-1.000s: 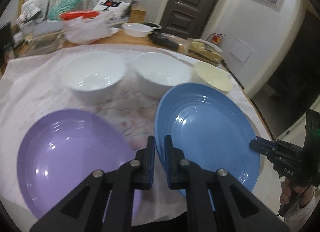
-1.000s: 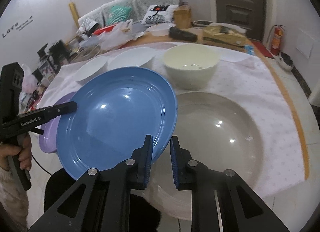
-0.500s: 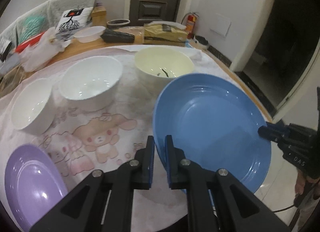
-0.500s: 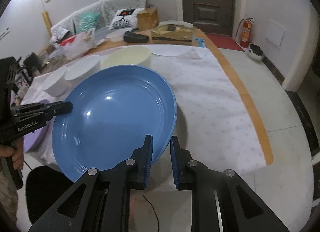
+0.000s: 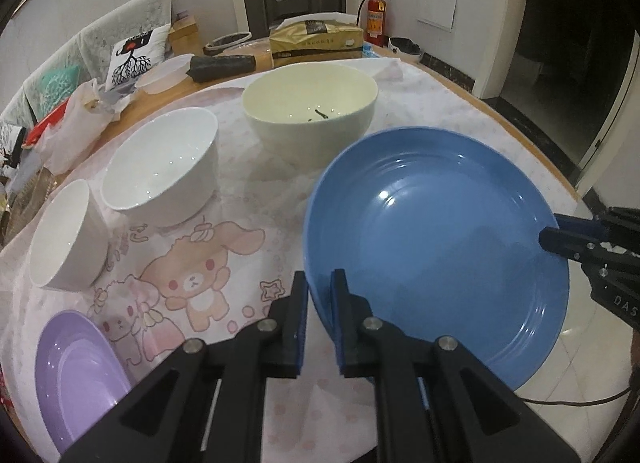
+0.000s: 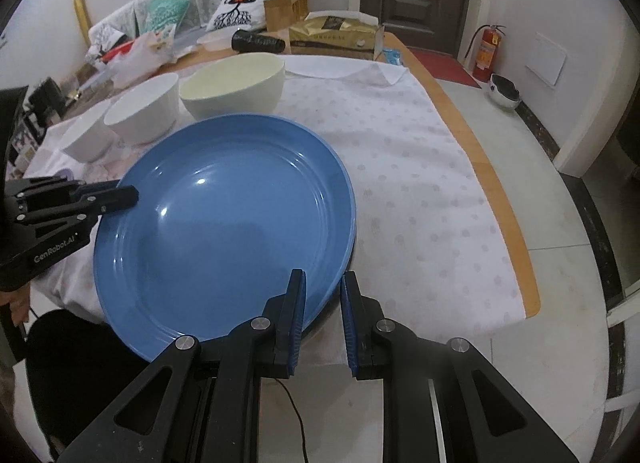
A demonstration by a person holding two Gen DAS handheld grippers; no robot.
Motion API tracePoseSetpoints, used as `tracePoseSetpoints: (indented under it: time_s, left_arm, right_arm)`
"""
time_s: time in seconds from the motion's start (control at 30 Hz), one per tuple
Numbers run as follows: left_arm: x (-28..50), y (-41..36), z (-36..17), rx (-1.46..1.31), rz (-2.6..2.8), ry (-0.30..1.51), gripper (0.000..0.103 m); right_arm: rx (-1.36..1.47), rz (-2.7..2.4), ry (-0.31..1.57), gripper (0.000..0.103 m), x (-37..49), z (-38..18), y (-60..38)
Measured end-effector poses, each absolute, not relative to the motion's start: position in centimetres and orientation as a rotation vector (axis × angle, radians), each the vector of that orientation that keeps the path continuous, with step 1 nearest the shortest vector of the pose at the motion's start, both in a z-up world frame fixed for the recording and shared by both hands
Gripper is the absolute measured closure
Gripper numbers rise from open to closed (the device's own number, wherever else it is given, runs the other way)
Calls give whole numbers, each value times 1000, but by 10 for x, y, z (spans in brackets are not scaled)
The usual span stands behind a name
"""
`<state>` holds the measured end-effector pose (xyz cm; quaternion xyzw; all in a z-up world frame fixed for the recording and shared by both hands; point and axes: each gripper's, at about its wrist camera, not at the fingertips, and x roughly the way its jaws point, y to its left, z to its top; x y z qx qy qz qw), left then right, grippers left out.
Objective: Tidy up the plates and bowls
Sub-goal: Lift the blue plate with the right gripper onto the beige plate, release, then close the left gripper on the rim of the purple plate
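A big blue plate is held by both grippers above the table's near right edge. My left gripper is shut on its left rim. My right gripper is shut on its opposite rim; the plate also shows in the right wrist view. A cream bowl, a white bowl and a smaller white bowl stand in a row behind. A purple plate lies at the near left.
A pink cartoon-print cloth covers the table. At the far end lie a gold box, a dark roll, plastic tubs and bags. Tiled floor is to the right.
Both grippers have carried the blue plate to the right, away from the purple plate and off the clear plate it was over, toward the table's right edge.
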<state>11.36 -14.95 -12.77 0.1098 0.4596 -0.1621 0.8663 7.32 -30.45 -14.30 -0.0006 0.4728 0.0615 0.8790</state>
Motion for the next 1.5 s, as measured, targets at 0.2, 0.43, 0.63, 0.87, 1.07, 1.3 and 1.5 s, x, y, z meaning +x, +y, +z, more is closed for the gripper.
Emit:
tracePoseSetpoints:
  time_s: [0.2,0.43,0.63,0.87,1.07,1.3,1.5]
  left_arm:
    - [114,-153,-132,258,-348,972,93]
    - [114,-153,-133,261,-352,972,93]
    - [114,-140,-121,207,-342,951,74]
    - [108,-96,-90,59,-363,909,67]
    - [90,-30,-67,-25,-288,842,60]
    - [65,62,-71,-94,-122,816,60]
    - [43,147,-97,-180,28,840,60]
  right_arm:
    - [-24,110,993,86,77,-145,-300]
    - [-38,110,1002,81,79,-147,-297]
    - [-35,93,968,54,76,-139,-298]
    - [-50,236,897,38,68,-108,-260]
    - [-50,351,802,12,63,-82,-211]
    - [-137,480,751,8,68,-73,-133]
    - [-198,602,811,8,71,-92,-67]
